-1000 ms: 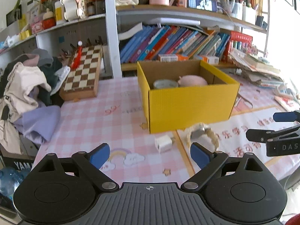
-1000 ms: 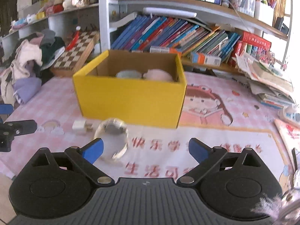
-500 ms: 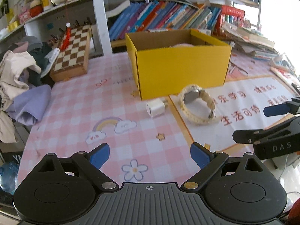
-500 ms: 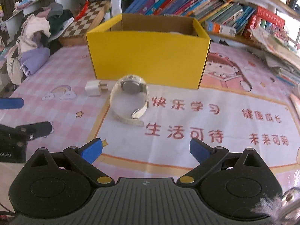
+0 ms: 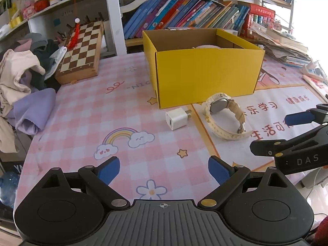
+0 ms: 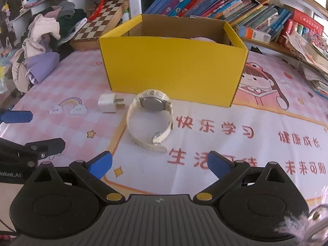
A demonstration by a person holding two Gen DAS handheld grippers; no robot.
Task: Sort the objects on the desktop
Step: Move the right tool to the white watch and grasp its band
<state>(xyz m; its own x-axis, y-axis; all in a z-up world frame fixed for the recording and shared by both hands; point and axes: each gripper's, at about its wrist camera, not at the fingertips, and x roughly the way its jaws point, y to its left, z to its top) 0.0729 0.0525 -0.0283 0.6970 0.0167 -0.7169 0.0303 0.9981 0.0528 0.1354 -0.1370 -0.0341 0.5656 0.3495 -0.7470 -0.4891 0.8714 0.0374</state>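
A cream wristwatch [image 5: 224, 115] lies on its side on the mat in front of the yellow cardboard box [image 5: 205, 75]; it also shows in the right wrist view [image 6: 150, 121]. A white charger plug [image 5: 178, 118] lies just left of it, also in the right wrist view [image 6: 108, 103]. The box [image 6: 172, 71] holds a pink round thing [image 5: 207, 46]. My left gripper [image 5: 163, 171] is open and empty, well short of the plug. My right gripper [image 6: 160, 165] is open and empty, short of the watch. Each gripper shows at the edge of the other's view.
A chessboard [image 5: 83, 51] leans at the back left. A pile of clothes [image 5: 24, 86] covers the left table edge. Shelves of books [image 5: 184, 14] stand behind the box. Stacked papers [image 5: 287, 49] lie at the right.
Both grippers have pulled back and tilted down. The watch and plug now sit farther ahead. The box's contents are mostly hidden by its front wall. Both stay open.
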